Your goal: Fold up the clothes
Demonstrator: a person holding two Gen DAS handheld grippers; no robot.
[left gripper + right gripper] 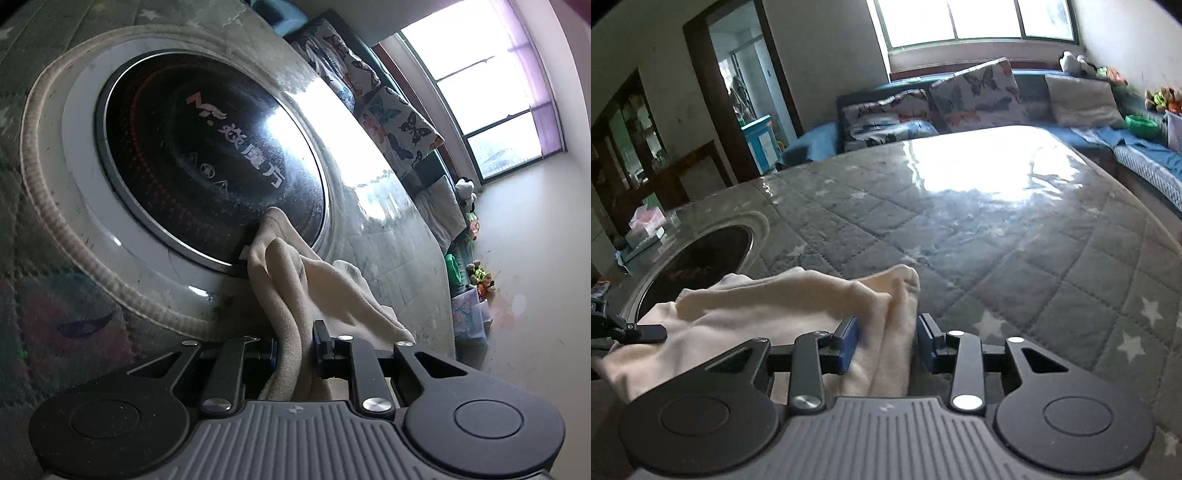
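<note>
A cream cloth garment (295, 288) lies bunched on the quilted, plastic-covered table (997, 240). In the left wrist view my left gripper (295, 347) has its jaws closed on a fold of the garment, which runs forward onto the edge of the round black cooktop (207, 162). In the right wrist view my right gripper (888, 338) has its jaws closed on another bunched fold of the same garment (775, 306). The tip of the left gripper shows at the left edge (639, 332), touching the cloth.
The round black cooktop (701, 262) with a white rim is set into the table at the left. A blue sofa with butterfly cushions (975, 92) and toys stands beyond the table under a window. A doorway (738, 85) is at the far left.
</note>
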